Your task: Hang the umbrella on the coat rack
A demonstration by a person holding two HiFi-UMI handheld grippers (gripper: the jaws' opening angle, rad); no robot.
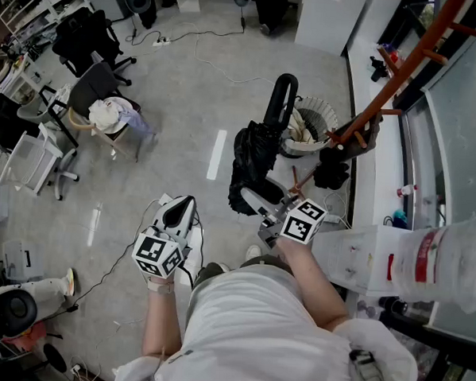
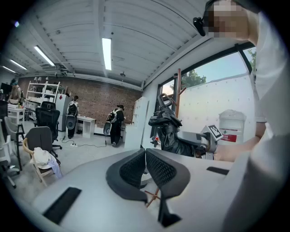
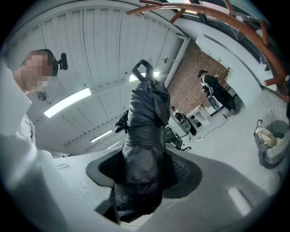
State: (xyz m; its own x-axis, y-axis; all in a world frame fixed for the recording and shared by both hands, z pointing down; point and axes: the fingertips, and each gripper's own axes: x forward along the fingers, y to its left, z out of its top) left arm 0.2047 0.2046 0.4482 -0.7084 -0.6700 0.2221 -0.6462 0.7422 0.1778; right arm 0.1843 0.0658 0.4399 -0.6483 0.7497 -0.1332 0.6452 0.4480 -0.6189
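Note:
A folded black umbrella (image 1: 251, 158) with a loop handle (image 1: 283, 96) points away from me. My right gripper (image 1: 251, 199) is shut on its lower part. In the right gripper view both pads press the umbrella's black fabric (image 3: 142, 136), and its handle (image 3: 142, 72) rises beyond my right gripper (image 3: 142, 168). The red-brown wooden coat rack (image 1: 403, 67) leans up at the right, with pegs (image 1: 348, 138) just past the umbrella. The rack's curved arms (image 3: 213, 16) cross the top of the right gripper view. My left gripper (image 1: 185, 200) hangs lower left, shut and empty (image 2: 145, 152), apart from the umbrella (image 2: 170, 131).
A white laundry basket (image 1: 323, 112) stands by the rack's foot. A white box (image 1: 362, 256) and a window sill (image 1: 386, 177) line the right side. Office chairs (image 1: 91, 39), a chair with clothes (image 1: 107, 115) and floor cables (image 1: 190, 36) lie to the left. People (image 2: 115, 124) stand far back.

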